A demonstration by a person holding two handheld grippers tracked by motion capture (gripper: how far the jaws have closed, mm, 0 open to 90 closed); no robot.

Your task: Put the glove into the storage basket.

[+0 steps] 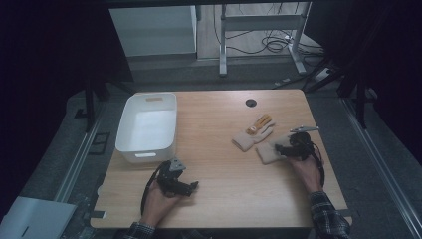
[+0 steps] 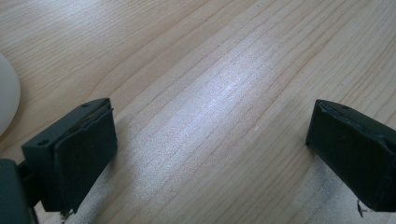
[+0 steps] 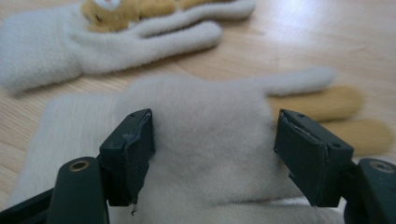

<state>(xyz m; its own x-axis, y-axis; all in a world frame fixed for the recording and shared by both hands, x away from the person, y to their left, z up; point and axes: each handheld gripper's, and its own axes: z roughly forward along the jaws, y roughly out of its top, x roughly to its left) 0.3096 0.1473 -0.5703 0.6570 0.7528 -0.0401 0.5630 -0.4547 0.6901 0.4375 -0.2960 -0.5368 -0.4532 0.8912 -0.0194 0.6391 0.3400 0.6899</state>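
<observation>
Right gripper view: near glove (image 3: 210, 140) is straddled by the right gripper (image 3: 212, 154), jaws apart, not clamped; left gripper (image 2: 210, 154) is held wide over bare table (image 2: 224, 70).

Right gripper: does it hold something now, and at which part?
The right gripper straddles the nearer glove at the palm; a firm hold cannot be told.

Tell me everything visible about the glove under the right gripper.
The glove is cream, fuzzy knit, with a ribbed cuff and at least two tan fingers beside a cream one. It lies flat on the table, right of centre, next to a second glove without clearly touching it. The right gripper is over its palm, jaws apart on either side of a raised fold of fabric; whether the pads press it I cannot tell.
</observation>
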